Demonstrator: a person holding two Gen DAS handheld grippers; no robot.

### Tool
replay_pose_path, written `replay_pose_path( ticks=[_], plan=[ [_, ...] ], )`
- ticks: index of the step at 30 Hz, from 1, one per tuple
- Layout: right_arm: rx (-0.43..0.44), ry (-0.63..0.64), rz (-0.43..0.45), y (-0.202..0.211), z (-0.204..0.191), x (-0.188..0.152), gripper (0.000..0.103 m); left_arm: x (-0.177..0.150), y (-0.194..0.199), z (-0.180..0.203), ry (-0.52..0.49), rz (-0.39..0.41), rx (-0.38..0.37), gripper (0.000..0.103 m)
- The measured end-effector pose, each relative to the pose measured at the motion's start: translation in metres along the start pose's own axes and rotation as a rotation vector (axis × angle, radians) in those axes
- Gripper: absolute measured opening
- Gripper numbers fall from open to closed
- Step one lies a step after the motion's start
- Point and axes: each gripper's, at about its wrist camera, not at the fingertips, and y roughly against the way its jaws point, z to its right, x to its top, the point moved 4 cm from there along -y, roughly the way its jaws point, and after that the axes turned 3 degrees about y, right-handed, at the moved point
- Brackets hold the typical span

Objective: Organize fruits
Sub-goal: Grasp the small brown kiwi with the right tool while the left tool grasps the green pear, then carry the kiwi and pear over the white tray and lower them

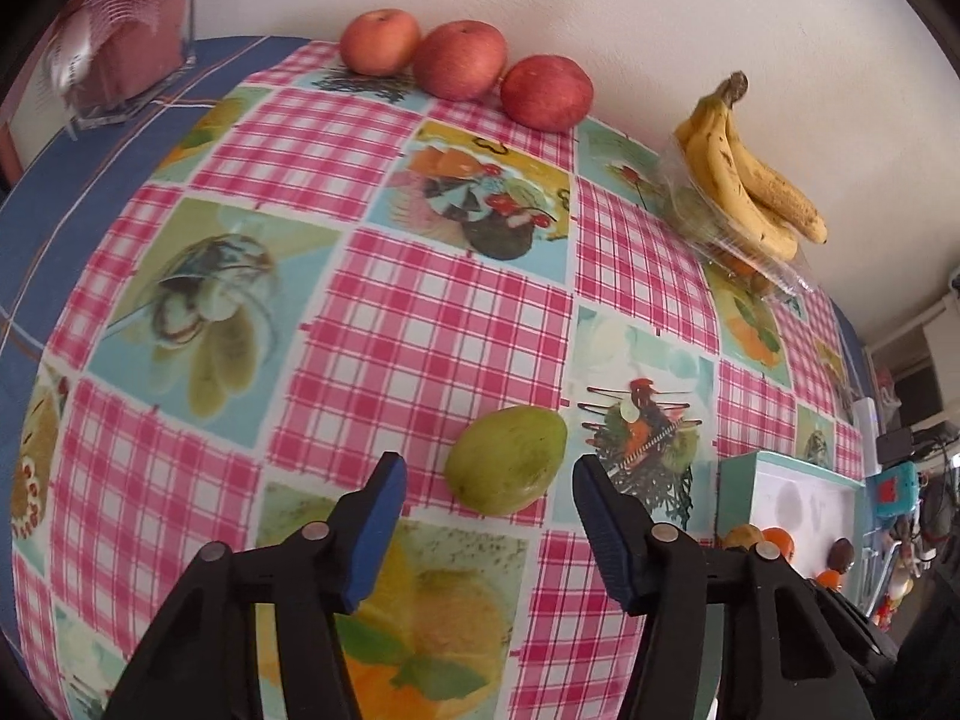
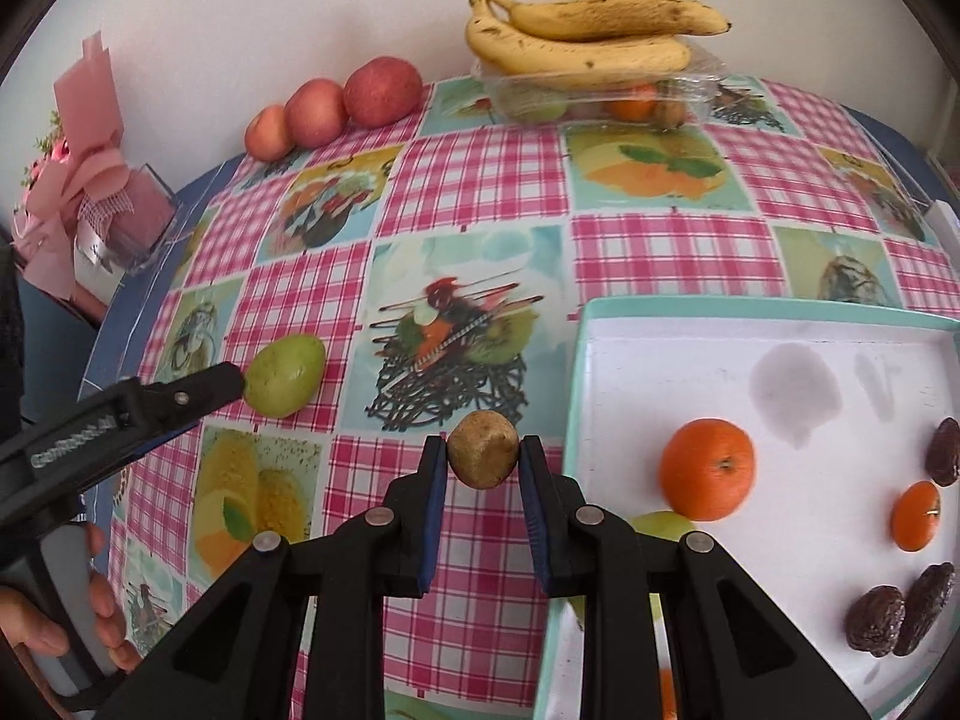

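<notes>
Two grippers, left gripper [image 1: 489, 495] spread before green fruit [image 1: 507, 459], right gripper [image 2: 483, 459] clamping brown fruit [image 2: 483, 449]

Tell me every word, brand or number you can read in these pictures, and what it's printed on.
White lettering runs along the side of the left gripper in the right wrist view, but it is too blurred to read with any confidence.
The tablecloth shows only fruit pictures and checks, no words.
The bananas, the apples and the white tray carry no label I can see.
</notes>
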Motion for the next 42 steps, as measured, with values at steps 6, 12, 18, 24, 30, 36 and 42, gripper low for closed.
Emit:
replay_pose_path(
  ticks=[6,12,18,24,30,36,42],
  plan=[
    [0.008,-0.007,0.009,0.005,0.003,0.001,0.025,0.004,-0.013,0.003,0.0,-0.006,-0.004,0.053],
    [0.013,-0.004,0.009,0.005,0.002,0.002,0.025,0.004,-0.019,0.007,-0.001,-0.012,-0.02,0.045],
    [0.019,-0.007,0.002,0.003,0.003,0.002,0.025,0.002,-0.017,0.012,-0.003,-0.013,-0.011,0.045],
    [0.028,-0.02,0.01,0.007,0.004,0.002,0.025,0.005,-0.003,0.016,0.007,0.001,-0.042,0.045],
    [0.042,-0.039,0.021,0.013,0.008,0.003,0.025,0.011,0.019,0.032,-0.014,0.04,-0.064,0.044],
    [0.029,-0.061,0.043,0.025,0.019,0.006,0.025,0.008,0.036,0.06,-0.063,0.063,-0.094,0.044],
    [-0.002,-0.115,0.056,0.035,0.045,0.005,0.025,-0.003,0.042,0.094,-0.138,0.063,-0.121,0.044]
  ],
)
